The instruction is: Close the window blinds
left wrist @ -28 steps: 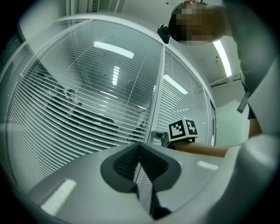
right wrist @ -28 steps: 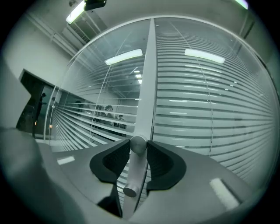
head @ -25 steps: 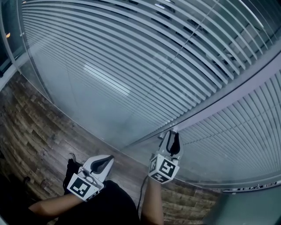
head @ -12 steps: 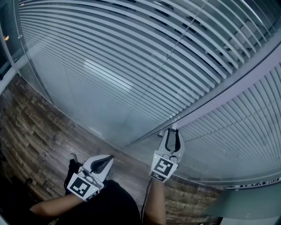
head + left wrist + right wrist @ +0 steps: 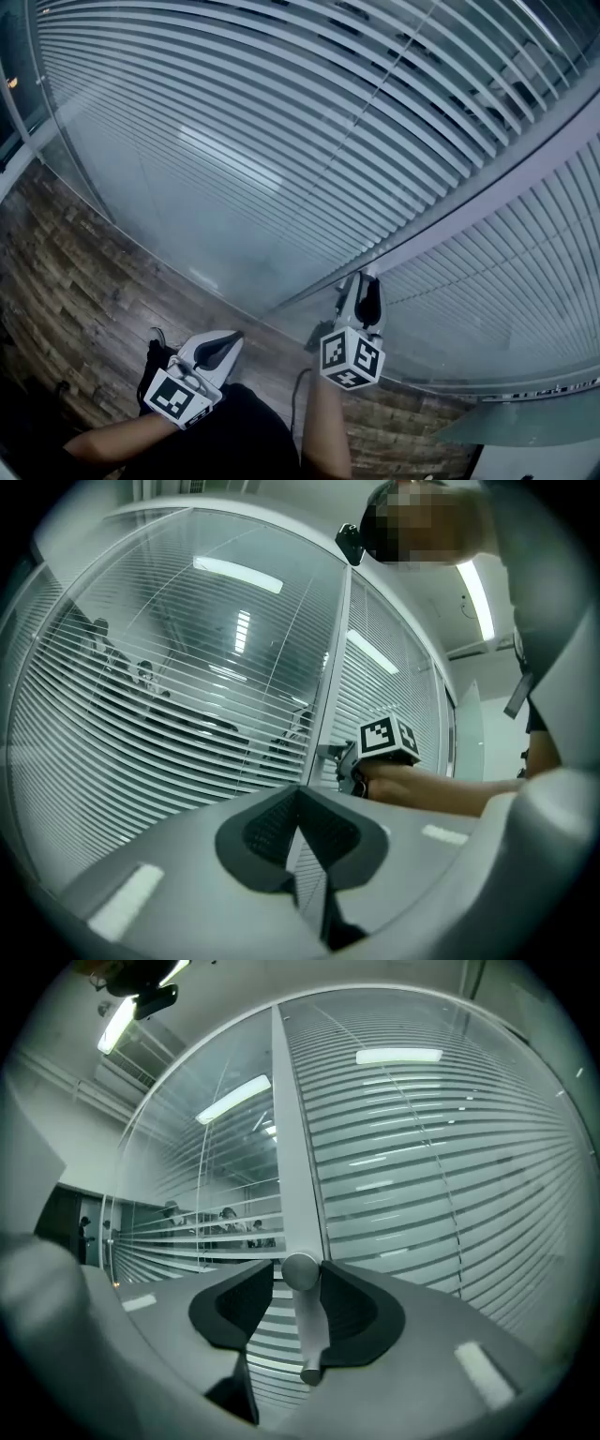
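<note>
The right gripper (image 5: pixel 366 283) has rolled, and its jaws are widening, loosening off the blind-tilt knob (image 5: pixel 300 1271) on the window frame (image 5: pixel 295 1147), probably to regrip. The left gripper (image 5: pixel 233 337) is waiting closed and empty.

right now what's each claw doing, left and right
left gripper: claw closed, holding nothing.
right gripper: open; its claw has just been opening, with the blind's tilt knob between the two sides.
</note>
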### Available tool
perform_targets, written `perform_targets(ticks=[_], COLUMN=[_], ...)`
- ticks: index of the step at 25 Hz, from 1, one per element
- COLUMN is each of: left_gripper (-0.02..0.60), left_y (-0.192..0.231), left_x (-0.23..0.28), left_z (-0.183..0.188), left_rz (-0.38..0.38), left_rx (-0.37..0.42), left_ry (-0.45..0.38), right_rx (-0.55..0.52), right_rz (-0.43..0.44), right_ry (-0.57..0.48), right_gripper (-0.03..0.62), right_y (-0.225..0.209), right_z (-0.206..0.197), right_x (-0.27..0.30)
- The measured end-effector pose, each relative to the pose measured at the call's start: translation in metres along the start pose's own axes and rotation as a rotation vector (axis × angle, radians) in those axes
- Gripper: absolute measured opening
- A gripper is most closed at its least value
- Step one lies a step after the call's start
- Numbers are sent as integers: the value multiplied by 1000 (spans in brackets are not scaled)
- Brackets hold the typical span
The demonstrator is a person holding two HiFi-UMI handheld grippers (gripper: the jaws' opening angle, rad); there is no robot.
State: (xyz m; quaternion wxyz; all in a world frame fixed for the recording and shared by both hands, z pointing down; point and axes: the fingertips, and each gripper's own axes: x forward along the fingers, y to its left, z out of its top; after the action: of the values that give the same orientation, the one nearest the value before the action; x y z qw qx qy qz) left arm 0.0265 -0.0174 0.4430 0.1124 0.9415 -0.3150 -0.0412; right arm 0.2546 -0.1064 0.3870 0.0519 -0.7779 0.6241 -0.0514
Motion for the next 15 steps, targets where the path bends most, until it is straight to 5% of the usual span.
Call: perform_targets(ticks=[6, 15], left_gripper=[-2, -2], left_y=[-2, -6], left_x=[-2, 5], left_z=[5, 0], left_rz=[-29, -53], left_rx=[-10, -20], left_ry=[-5, -11], right_rx=[33, -196], right_rz=[-37, 29], right_ry=[5, 53], right_gripper=[132, 132], right_y=[-1, -3], right_z=[7, -1], right_x=[-1, 3])
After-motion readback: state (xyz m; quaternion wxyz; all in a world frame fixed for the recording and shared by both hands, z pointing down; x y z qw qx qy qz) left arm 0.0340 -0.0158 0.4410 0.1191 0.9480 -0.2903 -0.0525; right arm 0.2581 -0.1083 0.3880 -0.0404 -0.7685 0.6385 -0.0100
